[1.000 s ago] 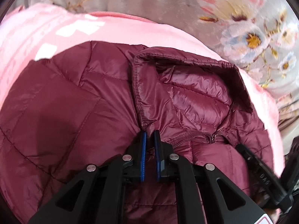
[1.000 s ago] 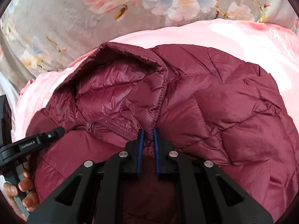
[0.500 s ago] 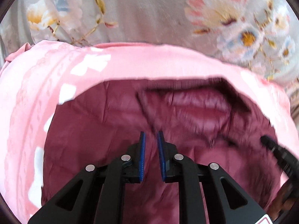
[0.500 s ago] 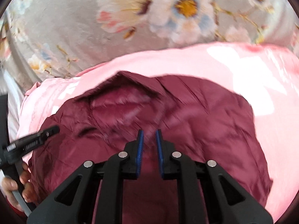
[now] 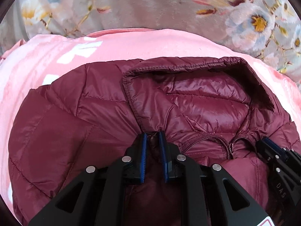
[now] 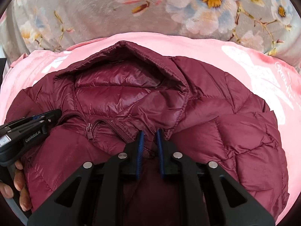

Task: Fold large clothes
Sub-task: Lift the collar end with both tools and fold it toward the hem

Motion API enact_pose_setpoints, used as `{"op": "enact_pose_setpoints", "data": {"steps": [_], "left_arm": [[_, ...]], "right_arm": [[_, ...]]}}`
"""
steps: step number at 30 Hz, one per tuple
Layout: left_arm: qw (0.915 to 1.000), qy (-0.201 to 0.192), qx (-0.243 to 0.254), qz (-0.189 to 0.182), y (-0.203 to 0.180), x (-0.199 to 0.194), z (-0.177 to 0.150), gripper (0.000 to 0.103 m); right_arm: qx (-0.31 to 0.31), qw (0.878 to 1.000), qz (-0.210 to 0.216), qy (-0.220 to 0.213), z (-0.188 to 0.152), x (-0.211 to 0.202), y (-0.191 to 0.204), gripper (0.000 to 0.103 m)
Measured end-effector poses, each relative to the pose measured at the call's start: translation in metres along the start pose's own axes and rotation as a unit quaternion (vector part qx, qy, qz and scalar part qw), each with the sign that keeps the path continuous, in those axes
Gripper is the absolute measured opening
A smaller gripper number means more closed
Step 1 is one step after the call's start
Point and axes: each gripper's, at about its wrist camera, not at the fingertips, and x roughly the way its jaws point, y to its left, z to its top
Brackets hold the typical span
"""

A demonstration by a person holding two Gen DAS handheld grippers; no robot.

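Maroon down jacket (image 5: 79,131), frame centre, on pink blanket (image 5: 131,45); left gripper (image 5: 152,137) and right gripper (image 6: 149,134) each pinch its collar fabric.

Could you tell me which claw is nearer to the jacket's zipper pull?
Right, by a small margin. The right claw grips the jacket beside the hood, just right of the zipper pull. The left claw grips farther off, to its left.

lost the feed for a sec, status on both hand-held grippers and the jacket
Left hand-held gripper and right hand-held gripper both shut on the maroon puffer jacket at its collar. Jacket on pink blanket, hood open. Nothing in the way.
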Motion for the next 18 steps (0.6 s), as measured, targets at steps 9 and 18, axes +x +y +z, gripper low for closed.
{"op": "enact_pose_setpoints", "data": {"steps": [9,18], "left_arm": [[0.9996,0.0,0.026,-0.01,0.021,-0.036,0.013,0.024],[0.9962,-0.033,-0.076,-0.028,0.034,-0.027,0.123,0.024]], "right_arm": [[0.089,0.994,0.07,0.002,0.01,-0.035,-0.047,0.017],[0.149,0.983,0.094,-0.053,0.101,-0.006,-0.049,0.018]]}}
